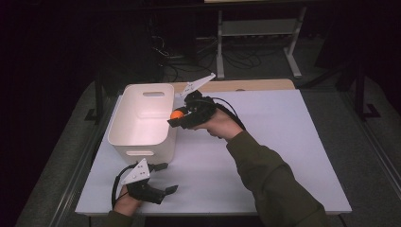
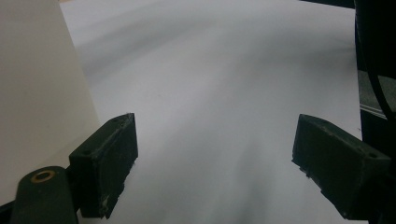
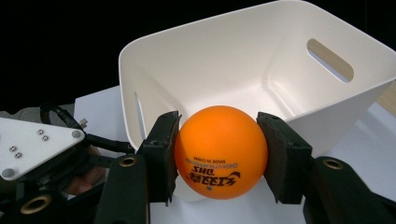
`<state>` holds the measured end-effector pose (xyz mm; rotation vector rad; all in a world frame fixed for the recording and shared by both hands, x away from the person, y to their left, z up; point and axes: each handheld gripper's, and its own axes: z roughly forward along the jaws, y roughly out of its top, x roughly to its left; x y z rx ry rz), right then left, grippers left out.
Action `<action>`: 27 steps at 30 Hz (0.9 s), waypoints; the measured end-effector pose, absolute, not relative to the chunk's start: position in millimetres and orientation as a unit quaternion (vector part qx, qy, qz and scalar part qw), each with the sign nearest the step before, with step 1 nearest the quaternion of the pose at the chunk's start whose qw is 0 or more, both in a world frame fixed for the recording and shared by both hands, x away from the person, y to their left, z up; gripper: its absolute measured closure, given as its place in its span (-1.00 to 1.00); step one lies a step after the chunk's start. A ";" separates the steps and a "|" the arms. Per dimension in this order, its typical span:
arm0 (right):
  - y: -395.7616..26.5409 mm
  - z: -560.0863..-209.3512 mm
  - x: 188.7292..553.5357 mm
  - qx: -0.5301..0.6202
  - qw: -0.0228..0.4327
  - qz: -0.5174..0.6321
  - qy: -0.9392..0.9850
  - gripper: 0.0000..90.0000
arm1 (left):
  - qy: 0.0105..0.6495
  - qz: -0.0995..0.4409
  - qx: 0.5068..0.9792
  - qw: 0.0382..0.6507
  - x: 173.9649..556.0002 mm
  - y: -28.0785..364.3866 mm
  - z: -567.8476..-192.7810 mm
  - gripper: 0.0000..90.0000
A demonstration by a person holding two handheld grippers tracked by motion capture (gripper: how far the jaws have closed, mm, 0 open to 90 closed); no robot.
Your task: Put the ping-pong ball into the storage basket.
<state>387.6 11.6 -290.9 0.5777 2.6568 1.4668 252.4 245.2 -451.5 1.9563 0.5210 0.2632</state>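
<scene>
Orange ball (image 3: 220, 150): dark blue print on lower front, upside down in right gripper view. Large logo letters read "DHS", inverted, beside swoosh-like mark. Above logo, two smaller inverted lines: "MADE IN CHINA" legible; other line too small to read with certainty. Print sits between pads of right claw (image 3: 218, 156), which clamp ball. No legible text on white bin (image 3: 219, 70) behind ball.
</scene>
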 end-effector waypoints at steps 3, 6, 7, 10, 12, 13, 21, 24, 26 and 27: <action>15.1 -287.6 388.5 0.185 0.027 0.475 0.860 0.10 | 0.218 0.109 0.817 0.523 252.4 245.3 -451.5 -0.69; 18.6 -285.1 389.6 0.184 0.025 0.477 0.859 0.10 | 0.218 0.109 0.817 0.523 252.5 245.3 -451.5 -0.69; 20.1 -284.6 390.3 0.183 0.027 0.477 0.859 0.10 | 0.219 0.108 0.817 0.523 252.3 245.1 -451.6 -0.69; 24.6 -283.2 392.1 0.181 0.025 0.478 0.859 0.10 | 0.218 0.109 0.817 0.523 252.4 245.2 -451.6 -0.69; 28.2 -282.7 393.2 0.181 0.025 0.478 0.859 0.10 | 0.217 0.109 0.817 0.523 252.4 245.2 -451.5 -0.69; 30.3 -282.6 393.7 0.180 0.025 0.478 0.859 0.10 | 0.218 0.109 0.817 0.522 252.4 245.2 -451.6 -0.69; 48.6 -287.4 399.9 0.175 0.027 0.473 0.863 0.10 | 0.218 0.110 0.817 0.523 252.4 245.3 -451.6 -0.69; 57.3 -290.1 402.0 0.173 0.027 0.469 0.865 0.10 | 0.218 0.110 0.817 0.523 252.4 245.3 -451.6 -0.69; 63.0 -291.9 403.6 0.172 0.027 0.468 0.867 0.10 | 0.218 0.110 0.817 0.523 252.3 245.3 -451.6 -0.69; 65.9 -292.7 404.2 0.172 0.027 0.466 0.867 0.10 | 0.218 0.110 0.816 0.523 252.3 245.4 -451.5 -0.69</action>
